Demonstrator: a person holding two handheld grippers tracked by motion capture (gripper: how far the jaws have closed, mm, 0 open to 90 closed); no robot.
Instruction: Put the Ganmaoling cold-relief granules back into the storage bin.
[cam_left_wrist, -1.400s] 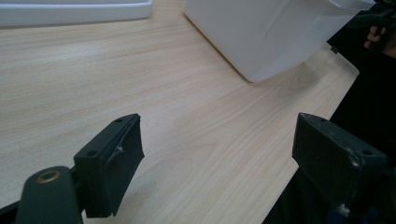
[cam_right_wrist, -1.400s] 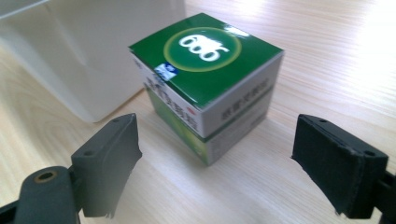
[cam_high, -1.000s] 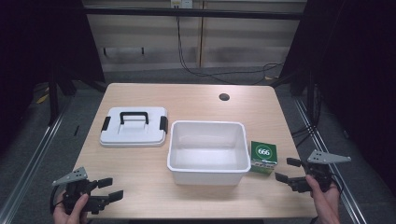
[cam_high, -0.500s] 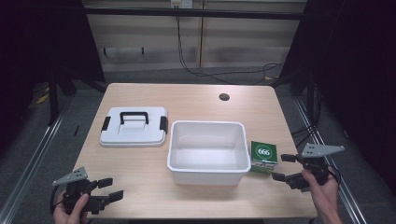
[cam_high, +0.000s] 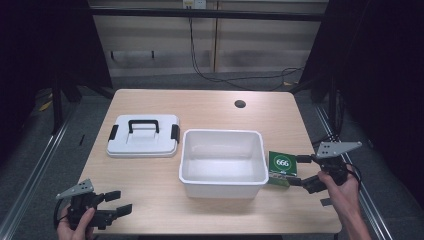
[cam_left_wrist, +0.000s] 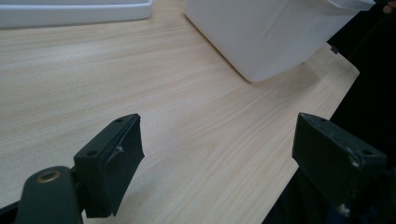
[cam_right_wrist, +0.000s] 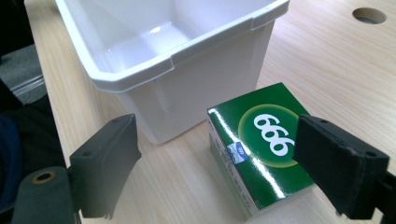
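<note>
Beside the white bin (cam_high: 222, 162), right gripper (cam_high: 299, 170) wide open around the green box (cam_high: 280, 167), not touching.

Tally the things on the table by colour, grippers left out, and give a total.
White: 2, the open tub and the lid with black handle and clips.
Green: 1, the box marked 666, beside the tub, by the right gripper.
Total: 3.

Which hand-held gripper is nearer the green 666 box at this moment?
Right. The right hand-held gripper is open right beside the green box, jaws flanking it. The left hand-held gripper hangs over the table's near left corner, beyond the white bin.
</note>
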